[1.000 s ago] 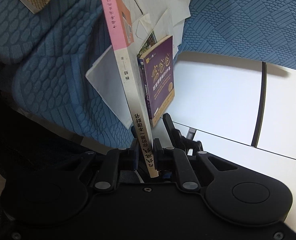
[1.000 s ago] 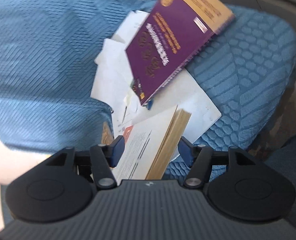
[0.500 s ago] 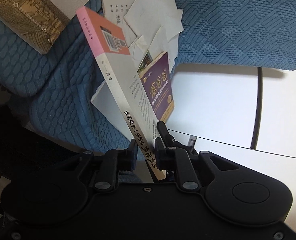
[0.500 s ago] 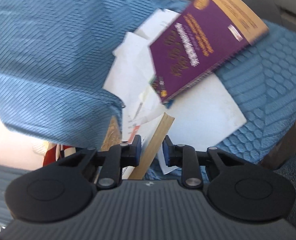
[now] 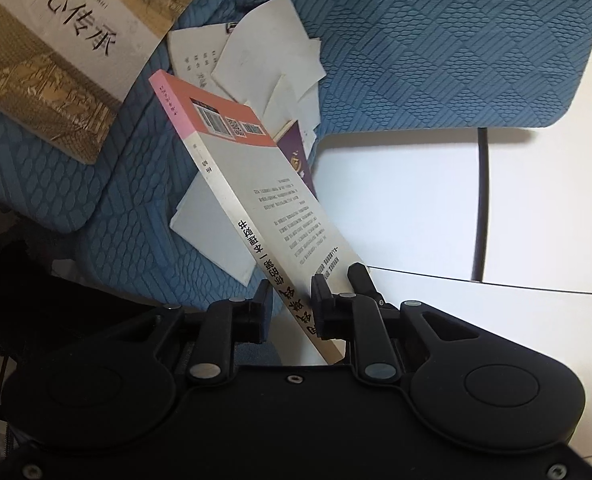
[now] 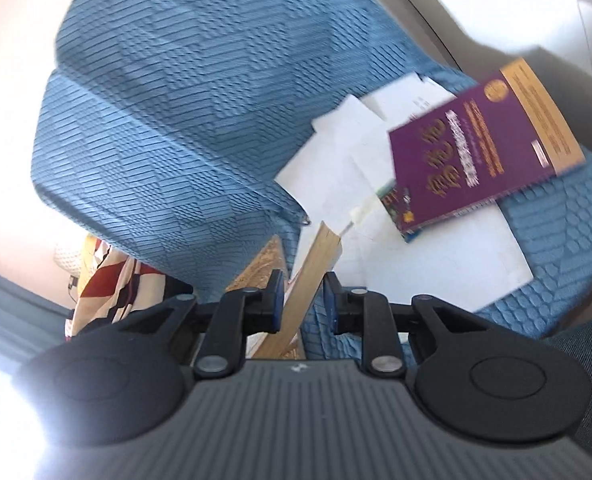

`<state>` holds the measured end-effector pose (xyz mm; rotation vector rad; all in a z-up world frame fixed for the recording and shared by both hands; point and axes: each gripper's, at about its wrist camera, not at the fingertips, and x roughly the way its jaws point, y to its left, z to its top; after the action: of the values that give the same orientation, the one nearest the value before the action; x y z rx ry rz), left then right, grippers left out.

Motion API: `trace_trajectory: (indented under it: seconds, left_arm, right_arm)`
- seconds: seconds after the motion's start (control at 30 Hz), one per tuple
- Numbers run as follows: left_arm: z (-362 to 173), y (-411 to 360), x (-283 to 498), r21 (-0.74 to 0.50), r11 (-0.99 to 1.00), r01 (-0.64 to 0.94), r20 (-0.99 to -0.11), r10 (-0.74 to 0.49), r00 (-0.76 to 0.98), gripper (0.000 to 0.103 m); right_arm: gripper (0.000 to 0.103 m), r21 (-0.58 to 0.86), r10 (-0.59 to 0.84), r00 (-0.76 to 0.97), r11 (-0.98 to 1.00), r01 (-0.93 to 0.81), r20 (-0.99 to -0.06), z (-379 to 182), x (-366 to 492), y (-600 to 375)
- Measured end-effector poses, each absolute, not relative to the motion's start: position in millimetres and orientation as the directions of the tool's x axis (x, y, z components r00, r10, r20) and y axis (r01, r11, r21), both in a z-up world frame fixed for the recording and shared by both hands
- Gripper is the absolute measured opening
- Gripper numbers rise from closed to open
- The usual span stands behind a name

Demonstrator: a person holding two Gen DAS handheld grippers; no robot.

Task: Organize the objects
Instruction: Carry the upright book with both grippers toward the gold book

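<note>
My left gripper [image 5: 289, 300] pinches the lower spine end of a pink-and-white book [image 5: 255, 184], which stands tilted in the air over the blue chair seat [image 5: 143, 240]; its jaws are opening slightly with the book between the pads. My right gripper [image 6: 303, 292] is shut on the page edge of a tan-and-gold book [image 6: 316, 256]. That beige-and-gold cover [image 5: 67, 40] fills the top left of the left wrist view. A purple book [image 6: 476, 152] lies on loose white papers [image 6: 336, 160] on the seat, half hidden behind the held book in the left wrist view.
The blue quilted chair back [image 6: 155, 100] rises behind the papers. A pale floor [image 5: 396, 208] with a dark chair leg [image 5: 484, 200] lies to the right. A red, yellow and white patterned cloth [image 6: 103, 280] hangs at lower left.
The right gripper closed on the tan book and lifted it while rolling. The left gripper rose with the pink-and-white book, which tilted to show its back cover.
</note>
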<state>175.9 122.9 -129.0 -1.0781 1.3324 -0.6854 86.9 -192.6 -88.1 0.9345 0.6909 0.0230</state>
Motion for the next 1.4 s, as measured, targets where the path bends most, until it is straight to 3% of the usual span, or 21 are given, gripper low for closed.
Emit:
trace_trajectory:
  seconds: [0.23,0.87,1.1,1.4]
  left_arm:
    - [-97.1,145.0,192.7,-0.920,0.368,-0.133,-0.387,-0.906,0.170,0.019]
    - [-13.9,234.9,259.9,-0.909,0.416,-0.029,-0.405,-0.865,0.296,0.019]
    - [-27.8,254.8,274.4,-0.894,0.447,0.006,-0.419,-0.843,0.336,0.020]
    - [-109.7,268.5,291.1,-0.887,0.459,-0.051,-0.445,-0.820,0.360,0.020]
  right_arm:
    - [0.024,0.731,0.290,0.814,0.646,0.222,-0.504,-53.5,98.5,-171.2]
    - [0.025,0.715,0.337,0.835,0.693,0.092,-0.434,-1.8,165.6,-91.6]
    - [0.025,0.668,0.330,0.829,0.742,0.068,-0.451,-20.7,185.9,-62.9]
    - [0.025,0.625,0.308,0.807,0.775,0.095,-0.505,-86.7,203.9,-39.6]
